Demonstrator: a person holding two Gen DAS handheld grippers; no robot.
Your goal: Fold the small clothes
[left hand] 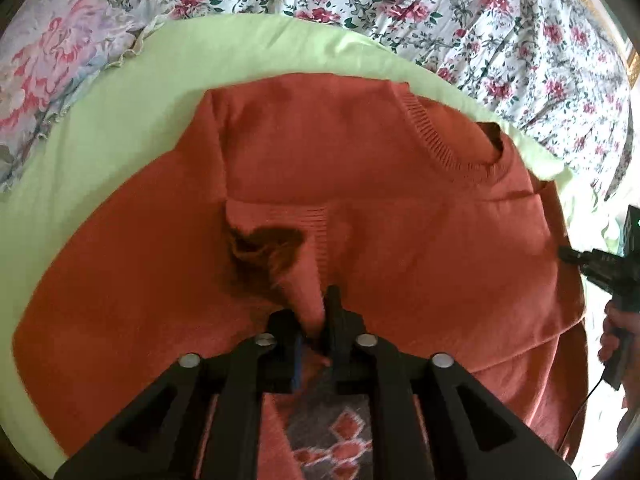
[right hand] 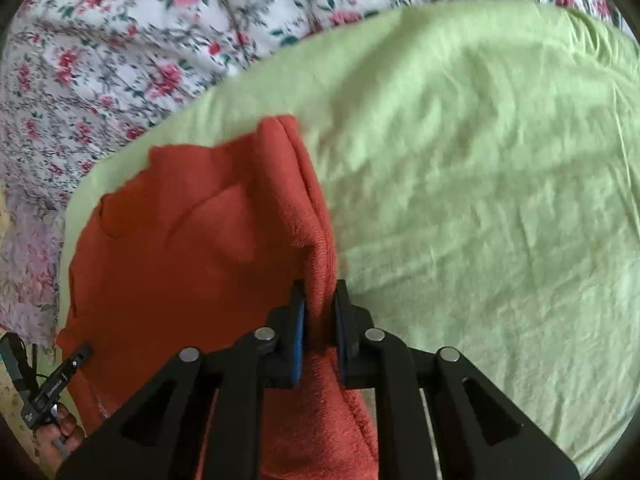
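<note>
A rust-orange knit sweater (left hand: pixel 380 208) lies spread on a light green sheet (left hand: pixel 120 128), its ribbed neckline (left hand: pixel 448 148) toward the far right. A sleeve is folded across its chest. My left gripper (left hand: pixel 316 316) is shut on a pinch of the sweater's fabric near its lower middle. My right gripper (right hand: pixel 320 304) is shut on the sweater's folded side edge (right hand: pixel 316 232), lifting it slightly. The right gripper also shows at the right edge of the left wrist view (left hand: pixel 568 254), and the left gripper at the lower left of the right wrist view (right hand: pixel 82 354).
The green sheet (right hand: pixel 480 180) lies over a floral bedspread (left hand: pixel 480 20) that surrounds it. A frilled floral pillow (left hand: pixel 52 80) sits at the far left. A grey patterned part of the sweater (left hand: pixel 328 436) shows under my left gripper.
</note>
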